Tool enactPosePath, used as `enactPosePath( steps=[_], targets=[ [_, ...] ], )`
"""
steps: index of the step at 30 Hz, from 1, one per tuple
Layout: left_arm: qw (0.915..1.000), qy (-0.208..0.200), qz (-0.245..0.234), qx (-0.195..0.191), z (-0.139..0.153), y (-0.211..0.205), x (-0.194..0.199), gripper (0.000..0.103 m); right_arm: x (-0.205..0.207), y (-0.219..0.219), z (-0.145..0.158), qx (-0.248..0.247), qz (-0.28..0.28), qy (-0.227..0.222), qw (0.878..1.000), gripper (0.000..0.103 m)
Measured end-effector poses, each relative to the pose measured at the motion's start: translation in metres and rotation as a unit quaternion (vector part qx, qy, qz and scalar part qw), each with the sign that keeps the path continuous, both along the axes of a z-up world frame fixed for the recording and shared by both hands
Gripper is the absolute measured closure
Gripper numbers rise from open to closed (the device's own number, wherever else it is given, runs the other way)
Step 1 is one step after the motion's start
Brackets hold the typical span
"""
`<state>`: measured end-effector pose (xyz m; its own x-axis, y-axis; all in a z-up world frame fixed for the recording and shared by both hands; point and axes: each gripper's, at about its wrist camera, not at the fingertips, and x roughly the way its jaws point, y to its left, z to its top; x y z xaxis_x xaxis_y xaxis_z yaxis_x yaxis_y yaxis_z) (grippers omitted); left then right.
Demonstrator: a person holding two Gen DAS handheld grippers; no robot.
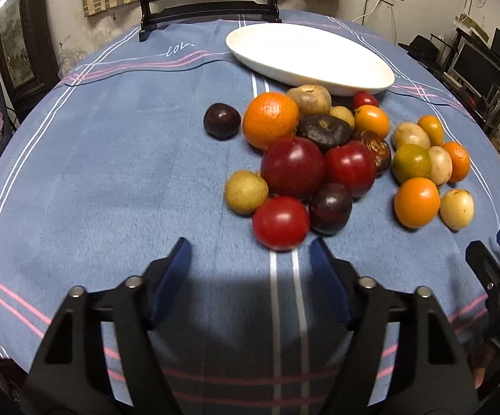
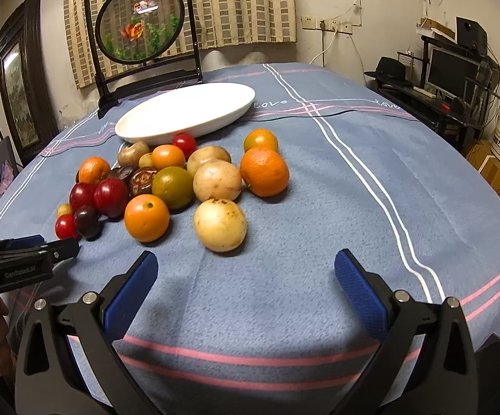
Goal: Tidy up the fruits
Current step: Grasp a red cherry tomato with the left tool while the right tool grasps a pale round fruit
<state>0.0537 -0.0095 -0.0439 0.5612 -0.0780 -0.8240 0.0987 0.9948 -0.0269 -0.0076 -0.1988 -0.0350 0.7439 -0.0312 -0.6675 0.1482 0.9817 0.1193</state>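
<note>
White dish (image 1: 310,57) is empty; the fruits (image 1: 319,159) lie heaped just in front of it on the worktop (image 1: 111,173). Step: first pick. Left gripper (image 1: 250,245), open and empty, faces the red tomato (image 1: 281,223) and must close on it. Right gripper (image 2: 244,259), open and empty, waits. Only the right view shows the left gripper sidelong.

My right gripper (image 2: 246,266) is open over the blue cloth (image 2: 319,180). A pile of fruit (image 2: 177,183) sits in front of the white plate (image 2: 187,110). My left gripper (image 2: 59,247) pokes in beside it.
</note>
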Motion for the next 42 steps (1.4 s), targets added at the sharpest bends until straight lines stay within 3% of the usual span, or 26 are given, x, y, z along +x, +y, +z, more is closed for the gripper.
enactPosePath(
  steps=[8,15,21,24,29,33,37,42],
  targets=[
    [1.0,0.002,-0.006,-0.002,0.001,-0.013,0.011,0.072,0.003,-0.006,-0.002,0.012,0.007,0.006,1.0,0.001],
    [0.9996,-0.016,-0.021,-0.009,0.007,-0.012,0.004,0.074,0.003,-0.011,0.004,-0.002,0.052,0.005,0.999,0.001],
    [0.9992,-0.039,-0.012,-0.007,0.014,-0.004,-0.006,0.074,0.016,-0.025,-0.003,-0.028,0.081,0.05,0.995,0.002],
    [0.9993,-0.033,-0.011,-0.011,0.012,-0.001,-0.004,0.074,0.024,-0.024,-0.003,-0.015,0.099,0.062,0.993,0.018],
    [0.9993,-0.033,-0.011,-0.016,0.012,0.005,-0.005,0.074,0.046,-0.006,-0.003,-0.02,0.125,0.075,0.989,0.035],
    [0.9993,-0.028,-0.01,-0.02,0.01,0.008,-0.003,0.074,0.06,0.006,-0.004,-0.029,0.144,0.078,0.986,0.067],
    [0.999,-0.026,-0.019,-0.032,0.007,0.011,0.0,0.074,0.057,0.006,0.002,-0.029,0.164,0.075,0.983,0.067],
    [0.9974,-0.037,-0.04,-0.047,0.015,0.013,-0.002,0.074,0.047,-0.004,0.029,-0.012,0.179,0.039,0.983,0.067]
  ],
)
